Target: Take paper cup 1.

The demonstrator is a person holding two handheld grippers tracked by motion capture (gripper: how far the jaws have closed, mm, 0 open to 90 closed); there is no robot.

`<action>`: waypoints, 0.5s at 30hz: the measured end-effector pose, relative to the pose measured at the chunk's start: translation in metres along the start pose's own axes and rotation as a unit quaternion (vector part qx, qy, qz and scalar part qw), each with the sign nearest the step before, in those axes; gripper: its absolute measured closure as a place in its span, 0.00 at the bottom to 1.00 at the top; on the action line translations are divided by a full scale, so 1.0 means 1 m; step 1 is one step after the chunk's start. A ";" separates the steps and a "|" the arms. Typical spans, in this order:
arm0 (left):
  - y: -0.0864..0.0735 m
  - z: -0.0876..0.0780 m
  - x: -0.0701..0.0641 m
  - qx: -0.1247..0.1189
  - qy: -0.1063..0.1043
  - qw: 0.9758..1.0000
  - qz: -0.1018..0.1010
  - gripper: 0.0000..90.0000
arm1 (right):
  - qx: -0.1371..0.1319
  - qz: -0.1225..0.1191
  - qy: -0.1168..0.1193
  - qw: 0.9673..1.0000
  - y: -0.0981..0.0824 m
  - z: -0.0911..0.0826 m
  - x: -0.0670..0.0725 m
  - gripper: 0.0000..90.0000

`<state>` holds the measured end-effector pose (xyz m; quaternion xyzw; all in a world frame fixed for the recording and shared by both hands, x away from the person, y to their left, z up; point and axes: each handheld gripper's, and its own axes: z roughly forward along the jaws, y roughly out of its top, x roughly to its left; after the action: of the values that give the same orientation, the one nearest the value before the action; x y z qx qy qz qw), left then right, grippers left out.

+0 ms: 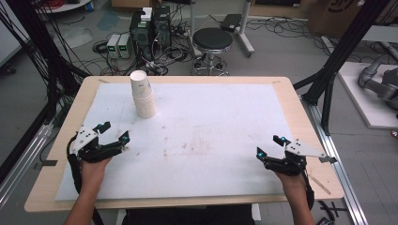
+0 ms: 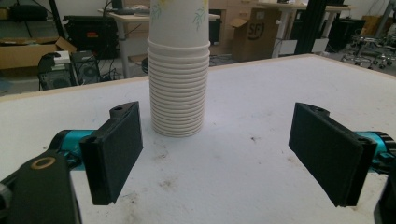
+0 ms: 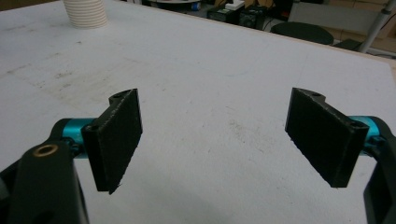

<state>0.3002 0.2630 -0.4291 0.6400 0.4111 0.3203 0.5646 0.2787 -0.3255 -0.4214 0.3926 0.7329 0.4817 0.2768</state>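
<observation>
A: How are the two hands posed?

B: The left hand (image 1: pixel 94 166) is seen at the near left of the light wooden table (image 1: pixel 291 101), forearm entering from the bottom edge, with the left gripper (image 1: pixel 112 132) pointed forward and slightly inward over the white sheet (image 1: pixel 211 131). The right hand (image 1: pixel 291 177) is placed at the near right, and the right gripper (image 1: pixel 269 146) is angled inward toward the middle of the sheet.

A: What is gripped?

B: Nothing. Both grippers are spread wide, jaws released, with only stained white sheet seen between the black pads (image 2: pixel 119 151) in the left gripper view and likewise in the right gripper view.

A: Where is the tall stack of white paper cups (image 1: pixel 143 95)?

B: It is stood upright on the far left part of the sheet, ahead of the left gripper and apart from it. In the left gripper view the stack (image 2: pixel 178 79) is framed between the jaws but farther off, untouched. In the right gripper view its base (image 3: pixel 86 14) is seen at the far upper left, well apart.
</observation>
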 end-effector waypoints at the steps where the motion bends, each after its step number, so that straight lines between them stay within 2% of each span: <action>1: 0.000 0.000 0.000 0.000 0.001 1.000 0.000 0.19 | 0.000 0.000 0.001 1.000 0.000 0.000 0.000 0.21; 15: -0.001 0.005 0.001 -0.002 0.001 1.000 -0.008 0.20 | -0.004 0.005 0.003 1.000 0.000 0.000 0.002 0.21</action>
<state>0.3051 0.2614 -0.4307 0.6355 0.4160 0.3168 0.5681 0.2774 -0.3238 -0.4218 0.3938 0.7297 0.4872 0.2738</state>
